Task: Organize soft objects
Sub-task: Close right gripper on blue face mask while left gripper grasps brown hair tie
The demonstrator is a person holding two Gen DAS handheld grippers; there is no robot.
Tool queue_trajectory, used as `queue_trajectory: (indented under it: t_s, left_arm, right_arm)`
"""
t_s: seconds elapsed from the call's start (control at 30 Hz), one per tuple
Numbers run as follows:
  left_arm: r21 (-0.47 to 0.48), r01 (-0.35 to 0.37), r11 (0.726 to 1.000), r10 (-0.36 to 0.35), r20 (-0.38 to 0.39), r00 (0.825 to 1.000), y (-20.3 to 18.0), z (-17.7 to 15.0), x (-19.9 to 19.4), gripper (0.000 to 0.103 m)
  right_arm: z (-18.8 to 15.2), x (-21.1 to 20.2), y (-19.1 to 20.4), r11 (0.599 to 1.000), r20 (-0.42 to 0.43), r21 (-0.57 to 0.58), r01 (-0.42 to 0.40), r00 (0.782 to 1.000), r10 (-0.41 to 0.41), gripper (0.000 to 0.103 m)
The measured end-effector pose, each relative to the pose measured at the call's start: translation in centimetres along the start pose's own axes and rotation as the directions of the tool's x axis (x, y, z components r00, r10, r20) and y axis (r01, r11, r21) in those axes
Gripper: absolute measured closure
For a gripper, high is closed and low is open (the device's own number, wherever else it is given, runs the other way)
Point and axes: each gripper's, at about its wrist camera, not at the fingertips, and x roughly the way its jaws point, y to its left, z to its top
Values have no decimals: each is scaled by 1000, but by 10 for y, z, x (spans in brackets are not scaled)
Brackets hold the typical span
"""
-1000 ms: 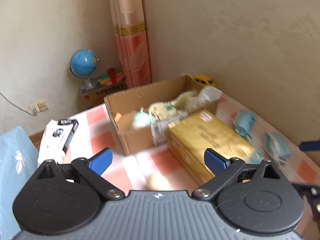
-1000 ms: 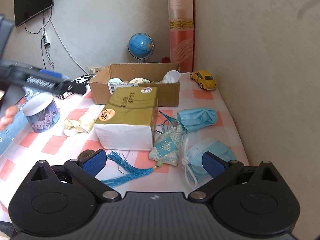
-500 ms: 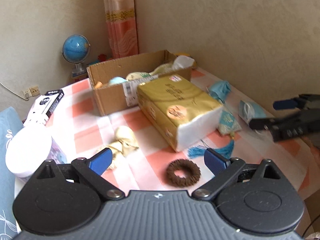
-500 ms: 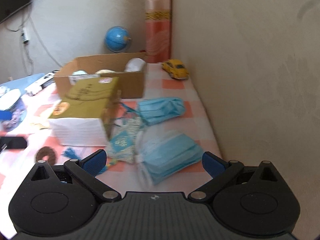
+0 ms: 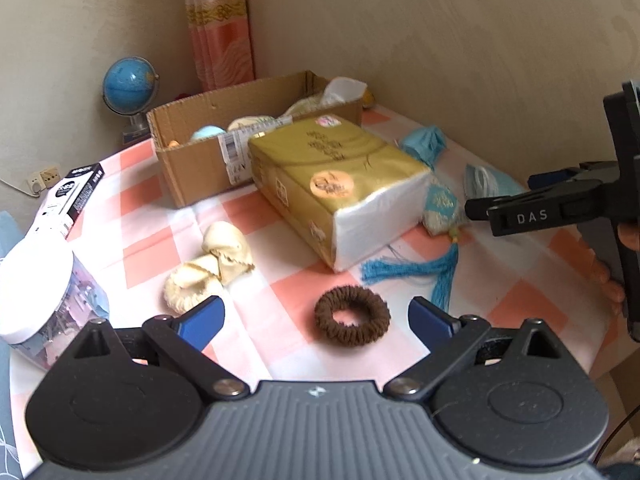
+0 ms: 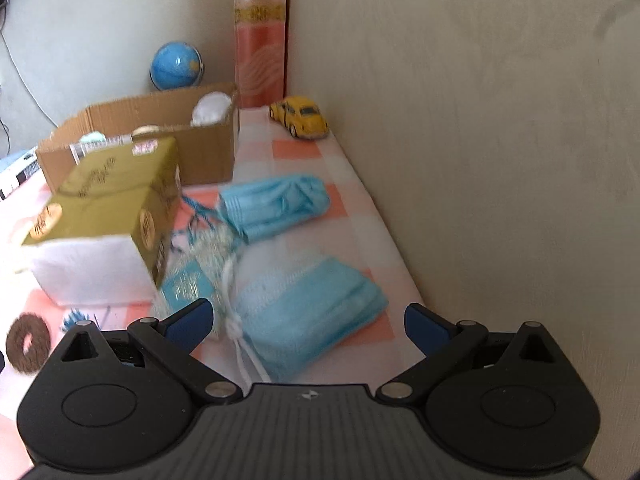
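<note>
I am holding my left gripper (image 5: 316, 318) spread wide and empty above the brown hair scrunchie (image 5: 352, 321), which is lying flat on the checked tablecloth (image 5: 144, 248) between its blue fingertips. My right gripper (image 6: 306, 322) is also gaping open with nothing in it, and it is hanging over a stack of blue face masks (image 6: 308, 316) near the wall. A second bundle of blue masks (image 6: 274, 206) is sitting farther back, and a small blue tasselled sachet (image 6: 188, 286) is lying just beside the gold tissue pack (image 6: 108, 208). A cream cloth (image 5: 212, 264) is lying crumpled to the left of the tissue pack. The open cardboard box (image 5: 200, 164) is standing behind the pack and is holding a few pale soft things, though I cannot make them out clearly from here.
</note>
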Motion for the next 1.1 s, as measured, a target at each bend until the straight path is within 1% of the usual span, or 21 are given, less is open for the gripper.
queue_trajectory:
  t_s: [0.13, 0.2, 0.37, 0.5, 0.57, 0.63, 0.67, 0.7, 0.73, 0.83, 0.93, 1.03, 1.1]
  left_arm:
    - [20, 10, 1000, -9, -20, 1000, 0, -3, 7, 6]
    - [31, 12, 999, -11, -21, 1000, -1, -4, 10, 6]
    - [54, 25, 998, -24, -32, 999, -2, -5, 20, 8]
    - [54, 41, 998, -38, -43, 998, -3, -5, 27, 9]
    - [62, 44, 997, -41, -45, 998, -5, -6, 28, 13]
    - [61, 55, 997, -52, -39, 998, -6, -5, 29, 23]
    - [57, 63, 996, -61, -37, 997, -6, -5, 29, 26]
    - [51, 70, 996, -68, -34, 997, -6, -4, 29, 34]
    - [46, 75, 996, -74, -31, 997, -6, -4, 29, 44]
    - [37, 100, 994, -99, -26, 995, -9, -3, 28, 60]
    - [40, 92, 995, -91, -17, 996, -12, -4, 27, 61]
    - [18, 97, 995, -97, -16, 995, -8, -5, 27, 61]
    - [17, 90, 996, -90, -15, 996, -6, -5, 26, 61]
  right_arm:
    - [-9, 4, -5, 1000, -36, 14, 13, 999, -13, 0]
    - [-12, 3, -7, 1000, -30, 28, 0, 1000, 0, 0]
    - [-16, 2, -6, 1000, -20, 7, -16, 1000, 17, 0]
    - [-20, 1, -6, 1000, 5, 3, -22, 1000, 22, 0]
    - [-22, -2, -7, 1000, 13, 3, -22, 1000, 22, 0]
    - [-22, -1, -7, 1000, 16, 3, -22, 1000, 22, 0]
    - [-23, -2, -7, 1000, 16, 3, -22, 1000, 22, 0]
    - [-23, -2, -7, 1000, 16, 3, -22, 1000, 22, 0]
    - [-23, -2, -7, 1000, 16, 3, -22, 1000, 22, 0]
    - [-23, -3, -7, 1000, 18, 3, -22, 1000, 22, 0]
    - [-23, -4, -7, 1000, 16, 5, -21, 1000, 21, 0]
    - [-22, -4, -8, 1000, 4, 5, -21, 1000, 21, 0]
    - [-22, -4, -11, 1000, -4, 18, -6, 1000, 6, 0]
